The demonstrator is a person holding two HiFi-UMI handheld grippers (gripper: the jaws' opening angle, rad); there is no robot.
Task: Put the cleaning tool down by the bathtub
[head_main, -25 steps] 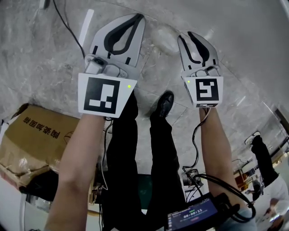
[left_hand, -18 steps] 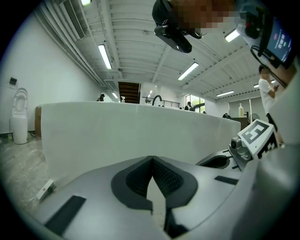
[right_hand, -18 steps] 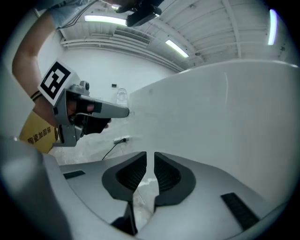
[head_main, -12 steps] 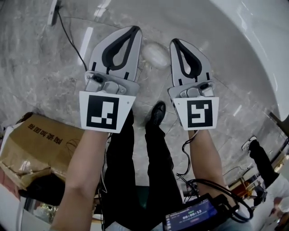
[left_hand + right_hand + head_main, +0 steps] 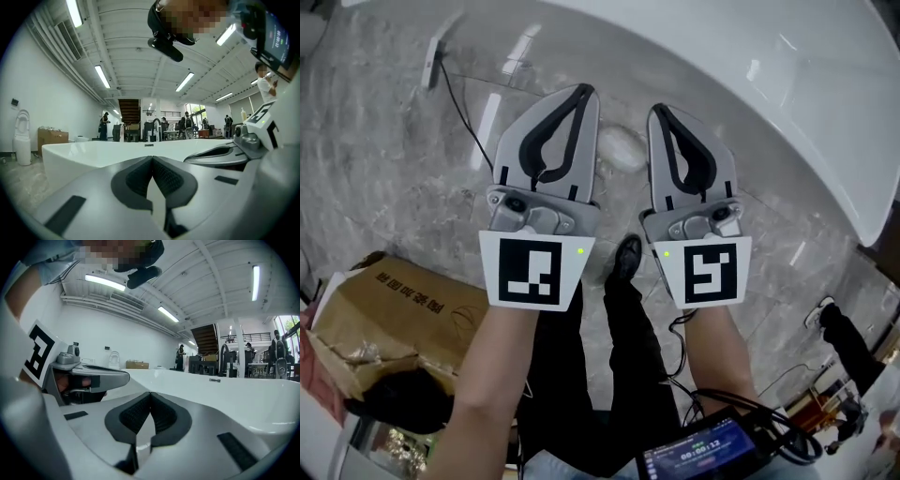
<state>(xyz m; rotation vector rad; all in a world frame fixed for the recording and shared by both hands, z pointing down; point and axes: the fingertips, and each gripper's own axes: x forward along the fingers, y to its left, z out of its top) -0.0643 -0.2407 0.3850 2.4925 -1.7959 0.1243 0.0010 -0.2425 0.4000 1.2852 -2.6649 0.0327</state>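
No cleaning tool can be made out in any view. My left gripper [image 5: 584, 91] and right gripper [image 5: 656, 110] are held side by side over the marble floor, tips pointing at the white bathtub [image 5: 787, 84]. The left gripper [image 5: 152, 157] is shut, pads together and empty. The right gripper [image 5: 150, 393] has its jaws closing the last bit, pads meeting with nothing between them. A pale oval patch [image 5: 622, 148] lies on the floor between the two tips; I cannot tell whether it is a thing or a glare. The bathtub [image 5: 93, 154] fills the middle ahead, and its rim [image 5: 234, 394] runs close in front.
A cardboard box [image 5: 384, 309] sits on the floor at the left. A power strip [image 5: 441, 52] with a black cable lies at the far left. The person's shoe [image 5: 625, 258] and legs are below the grippers. A toilet [image 5: 22, 136] stands left of the tub; people and furniture are beyond.
The right gripper's jaws have come together. Both grippers sit lower in the head view, and the bathtub rim has come into view at the top right.
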